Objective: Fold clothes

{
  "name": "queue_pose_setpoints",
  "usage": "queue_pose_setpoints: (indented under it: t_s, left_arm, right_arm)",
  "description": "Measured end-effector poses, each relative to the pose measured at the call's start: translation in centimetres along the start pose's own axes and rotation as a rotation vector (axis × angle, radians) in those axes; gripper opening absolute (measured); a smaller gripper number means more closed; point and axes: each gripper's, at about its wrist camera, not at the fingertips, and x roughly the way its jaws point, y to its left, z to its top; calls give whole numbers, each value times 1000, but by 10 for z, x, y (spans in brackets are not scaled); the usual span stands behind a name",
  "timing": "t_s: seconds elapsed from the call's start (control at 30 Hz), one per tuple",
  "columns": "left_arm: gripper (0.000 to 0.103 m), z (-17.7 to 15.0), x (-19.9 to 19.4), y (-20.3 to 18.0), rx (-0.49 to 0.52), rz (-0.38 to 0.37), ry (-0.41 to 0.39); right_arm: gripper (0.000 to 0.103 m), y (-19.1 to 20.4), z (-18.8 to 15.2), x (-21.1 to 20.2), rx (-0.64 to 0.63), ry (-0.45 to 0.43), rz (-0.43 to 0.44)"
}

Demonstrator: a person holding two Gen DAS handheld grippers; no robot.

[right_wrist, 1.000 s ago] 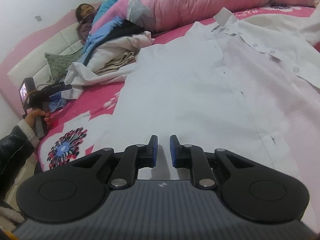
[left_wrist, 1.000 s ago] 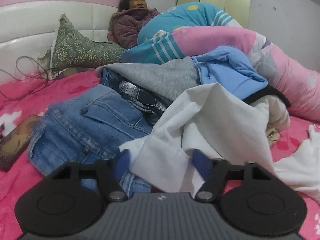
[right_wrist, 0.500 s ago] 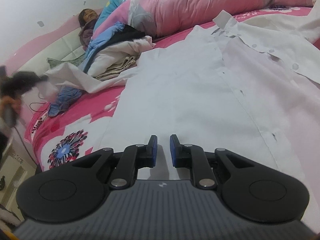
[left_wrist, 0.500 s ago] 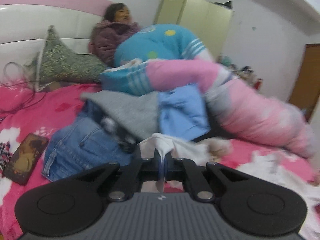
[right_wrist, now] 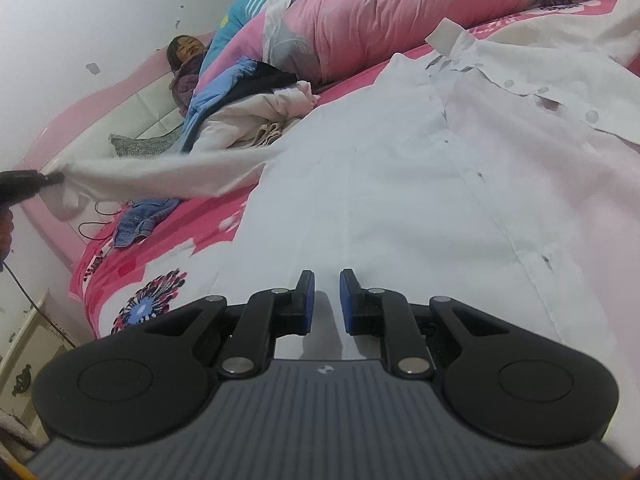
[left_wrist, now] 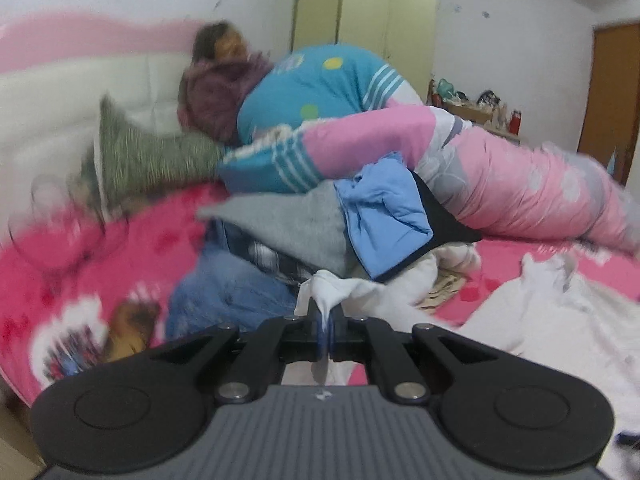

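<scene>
On the pink floral bed [right_wrist: 132, 268], my left gripper [left_wrist: 325, 330] is clamped on the cuff end of a white shirt [right_wrist: 380, 208] sleeve [right_wrist: 160, 178] — the cloth bunches out above the closed fingers in the left wrist view, and from the right wrist view the sleeve hangs stretched in the air from the shirt's shoulder out to that gripper at the frame's left edge. My right gripper [right_wrist: 327, 300] hovers low over the shirt's hem, its jaws a narrow gap apart with nothing visibly pinched; only its shadow falls between them.

The shirt itself lies spread front-up across the bed, placket and buttons showing, collar toward the rolled pink quilt [right_wrist: 380, 12]. I judge the fold barely begun: one sleeve is lifted, ready to be brought across the body, and no crease is made yet. The other sleeve, the sides and the final halving all look to be ahead, as does the whole heap [left_wrist: 340, 224].

By count — one white shirt in work, two grippers, one sleeve in the air. The heap shows at least five more pieces: blue jeans [left_wrist: 224, 296], a checked garment, a grey one [left_wrist: 304, 224], a light blue one [left_wrist: 384, 216] and a black one; the pale cloth beneath is too tangled to count. One person reclines against the headboard [left_wrist: 216, 92].
</scene>
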Motion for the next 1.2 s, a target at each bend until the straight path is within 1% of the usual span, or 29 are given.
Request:
queue_pose_setpoints:
  t_s: [0.07,0.13,0.17,0.23,0.3,0.37,0.43,0.47,0.5,0.57,0.63,0.73,0.8,0.87,0.93,1.0,1.1,1.2]
  left_arm:
    - [4,3,3,13,-60,-35,18]
    - [4,7,9,28,-104,-42,44]
    - [4,7,15,36,-109,-20,59]
    - [4,3,36,54,-119,39,129]
    - [11,-4,60,74,-135,105,212]
    - [25,-22,88,96,-150,199,287]
    - [24,-40,100,113,-181,254,334]
    - [25,-48,102,120,-201,261,342]
    - [27,-54,98,125,-216,253,334]
    - [38,-62,88,129,-229,249,308]
    - [38,-67,76,126,-216,263,286]
    - [40,-66,58,111,-183,224,235]
    - [44,-62,51,96,-154,183,200]
    - [48,-58,55,76,-118,125,178]
    - [50,-53,61,51,-78,55,156]
    - [54,-48,74,20,-33,-39,135]
    - [56,-45,109,-34,13,-168,151]
    - [54,-48,151,-91,70,-250,178]
  right_arm:
    - [13,1,0,0,-1,1,-4]
    - [13,2,0,1,-3,3,-11]
    - [13,3,0,2,-4,3,-15]
    - [13,4,0,3,-5,4,-22]
    - [13,5,-1,4,-1,3,-28]
    - [13,6,-1,5,4,3,-32]
    - [13,6,0,5,0,8,-36]
    - [13,7,1,5,-3,11,-38]
    - [13,7,1,6,-5,13,-40]
    - [13,6,2,6,-8,17,-41]
    - [13,5,2,6,-7,20,-40]
    - [13,5,3,6,-4,22,-40]
    - [13,6,3,6,-9,23,-44]
    - [13,9,4,5,-24,26,-54]
    - [14,18,6,2,-78,20,-84]
    - [14,28,7,-3,-142,9,-114]
    - [14,41,6,-10,-228,-2,-147]
    - [14,47,3,-12,-260,15,-188]
